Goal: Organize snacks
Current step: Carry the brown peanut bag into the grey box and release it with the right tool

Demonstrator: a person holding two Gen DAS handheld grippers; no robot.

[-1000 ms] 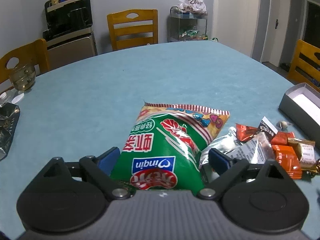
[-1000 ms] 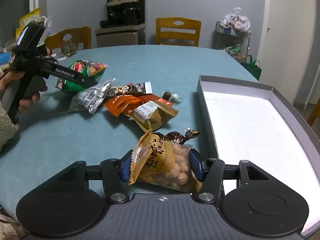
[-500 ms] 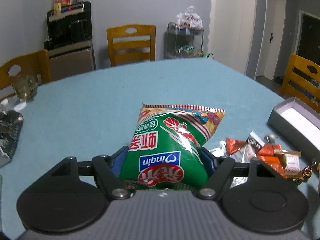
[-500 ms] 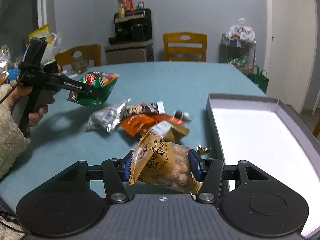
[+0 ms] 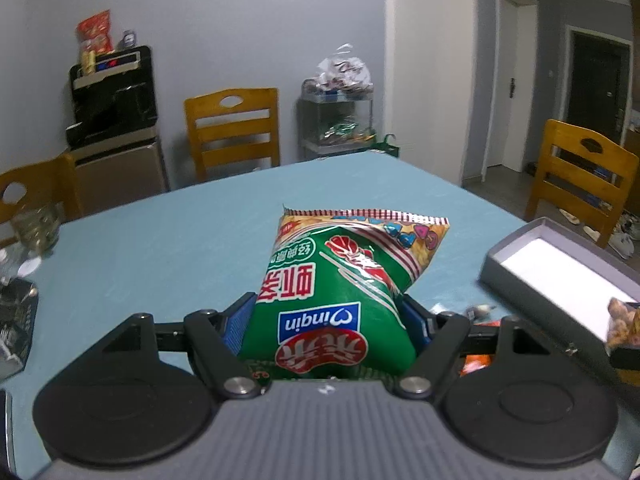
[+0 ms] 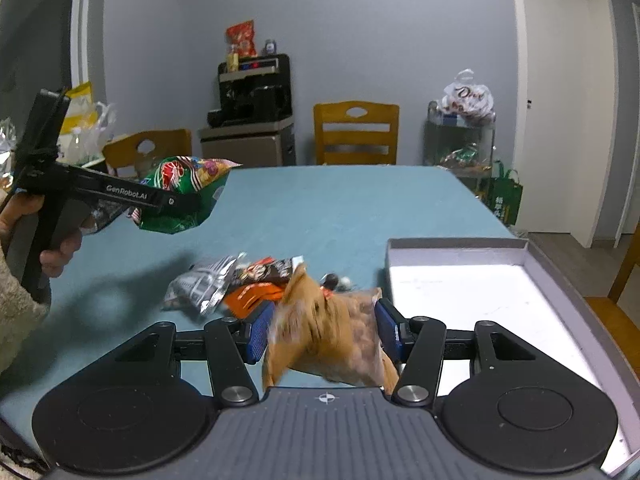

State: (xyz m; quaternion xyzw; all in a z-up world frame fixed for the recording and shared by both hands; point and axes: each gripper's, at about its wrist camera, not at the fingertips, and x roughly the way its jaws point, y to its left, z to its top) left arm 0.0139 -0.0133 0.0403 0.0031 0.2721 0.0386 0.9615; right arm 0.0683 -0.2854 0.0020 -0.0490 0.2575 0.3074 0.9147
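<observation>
Now the left gripper (image 5: 326, 322) has its blue fingers (image 5: 236, 326) set fairly wide and pressed against both sides of a puffy green bag (image 5: 336, 292), gripping it near its lower end so the striped top seam juts forward, clear of the blue surface (image 5: 160, 240). From the right wrist view this gripper shows at the left, held by a hand (image 6: 48, 244) wrapped round its dark handle, a pale fuzzy sleeve (image 6: 16, 320) at the wrist; the tool reaches out roughly level and the green bag hangs in the air above the surface, casting a shadow below. The right gripper (image 6: 324, 330) has its fingers (image 6: 260, 330) about half closed on a tan peanut bag (image 6: 328, 332), one pad on each side; the bag is blurred and tilted, its top corner leaning left. It hangs above the surface just left of the near edge of a grey box (image 6: 460, 242) with a white floor. Beyond the peanut bag a small heap of snacks (image 6: 240, 284) lies on the surface: a silver packet, a dark wrapper, an orange packet. Both grippers point forward and somewhat downward.
</observation>
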